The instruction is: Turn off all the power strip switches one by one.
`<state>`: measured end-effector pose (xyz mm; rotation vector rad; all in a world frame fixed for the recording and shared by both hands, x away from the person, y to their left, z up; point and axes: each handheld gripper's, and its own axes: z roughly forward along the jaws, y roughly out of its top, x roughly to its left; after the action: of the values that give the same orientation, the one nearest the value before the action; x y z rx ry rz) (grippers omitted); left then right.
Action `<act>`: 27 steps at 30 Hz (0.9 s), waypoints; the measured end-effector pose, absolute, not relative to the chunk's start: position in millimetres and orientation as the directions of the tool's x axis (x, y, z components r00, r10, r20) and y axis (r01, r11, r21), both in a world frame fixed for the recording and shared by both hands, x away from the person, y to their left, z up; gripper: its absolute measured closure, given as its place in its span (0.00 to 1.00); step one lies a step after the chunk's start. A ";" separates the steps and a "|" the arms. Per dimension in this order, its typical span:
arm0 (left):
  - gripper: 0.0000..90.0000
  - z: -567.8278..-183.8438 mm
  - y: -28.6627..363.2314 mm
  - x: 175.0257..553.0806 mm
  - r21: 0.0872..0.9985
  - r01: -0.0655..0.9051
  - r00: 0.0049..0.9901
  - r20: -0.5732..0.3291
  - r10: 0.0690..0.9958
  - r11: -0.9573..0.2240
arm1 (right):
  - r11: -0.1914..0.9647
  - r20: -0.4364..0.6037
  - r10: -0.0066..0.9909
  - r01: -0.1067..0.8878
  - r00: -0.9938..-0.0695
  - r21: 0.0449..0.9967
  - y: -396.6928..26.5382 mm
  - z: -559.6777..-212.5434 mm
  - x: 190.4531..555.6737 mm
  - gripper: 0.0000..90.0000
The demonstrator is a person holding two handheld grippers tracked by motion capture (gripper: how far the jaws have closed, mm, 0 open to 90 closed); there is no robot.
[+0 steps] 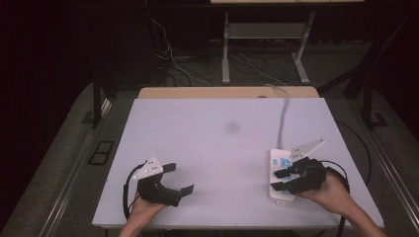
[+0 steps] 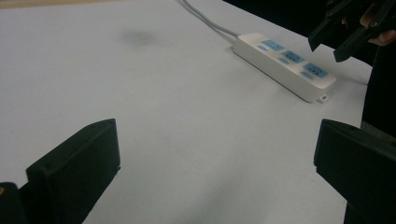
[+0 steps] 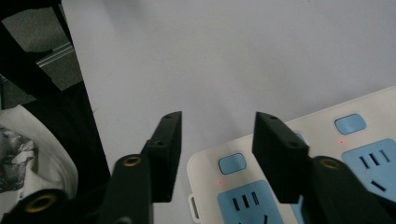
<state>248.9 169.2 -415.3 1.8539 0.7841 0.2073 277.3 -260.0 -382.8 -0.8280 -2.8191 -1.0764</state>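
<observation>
Two claws are mine: right claw half released above the strip at 4 o'clock on the counter; left claw released, idle. Next I press its near switch, I think.

A white power strip lies flat on the white table at the lower right of the high view, its long axis running up the frame. It has three blue sockets, each with a blue switch and a small red light. Its grey cable runs toward the table's far edge.
</observation>
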 end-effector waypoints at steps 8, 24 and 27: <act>0.00 -415.5 168.9 249.0 0.881 0.418 0.770 -0.213 0.602 -0.223 | 0.626 0.205 0.495 0.510 -0.845 0.590 -261.2 -386.1 281.5 0.90; 0.00 -415.7 168.9 249.2 0.879 0.418 0.770 -0.210 0.603 -0.228 | 0.648 0.224 0.503 0.535 -0.835 0.542 -259.9 -401.5 285.7 1.00; 0.00 -415.8 169.0 249.3 0.879 0.418 0.769 -0.209 0.604 -0.228 | 0.648 0.227 0.505 0.540 -0.833 0.537 -259.6 -405.0 285.8 1.00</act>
<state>249.3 169.0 -415.8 1.8609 0.7845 0.2112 285.8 -259.6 -405.0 -0.8888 -2.8002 -0.9417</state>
